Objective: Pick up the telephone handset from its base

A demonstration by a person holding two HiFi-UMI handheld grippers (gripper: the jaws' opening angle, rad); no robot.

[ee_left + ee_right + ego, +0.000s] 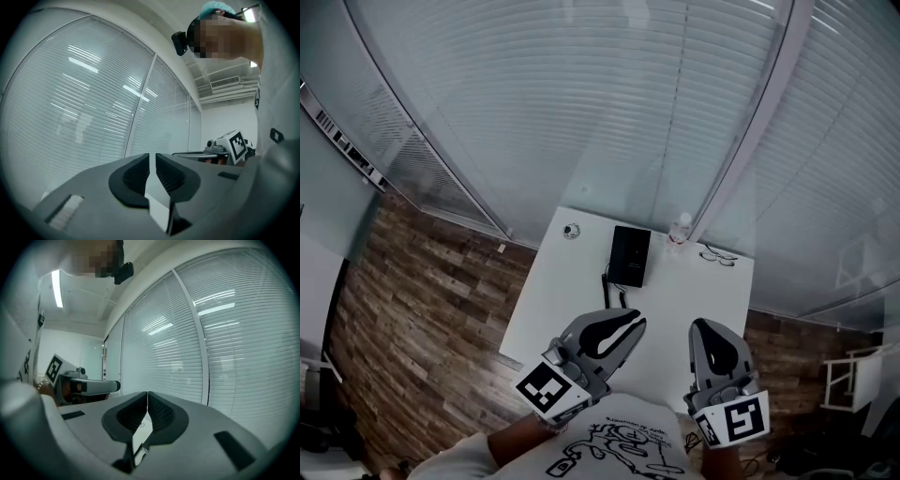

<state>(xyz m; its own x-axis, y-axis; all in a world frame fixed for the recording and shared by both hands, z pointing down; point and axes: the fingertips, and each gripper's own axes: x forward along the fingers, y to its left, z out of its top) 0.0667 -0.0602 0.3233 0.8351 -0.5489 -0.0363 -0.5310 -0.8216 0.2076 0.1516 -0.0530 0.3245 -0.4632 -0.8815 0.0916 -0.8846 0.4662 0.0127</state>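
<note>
Handset (622,255) sat on its base at the far middle of the table (565,305). Left gripper (637,324) stood a slit apart, empty; right gripper (699,326) was pressed together. Probably light, stiff, slick plastic: grip its mid-shaft.

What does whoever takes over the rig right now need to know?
Left gripper: fingers a thin gap apart, nothing between them, over the table's near part.
Right gripper: fingers together, empty, alongside the other.
Telephone: black, at the far middle of the white table, well ahead of both grippers; bottle and glasses to its right.
Done: nothing, the phone is untouched.
Left: reach forward, open, take the handset off its base; the head view is too small to tell the two apart.
</note>
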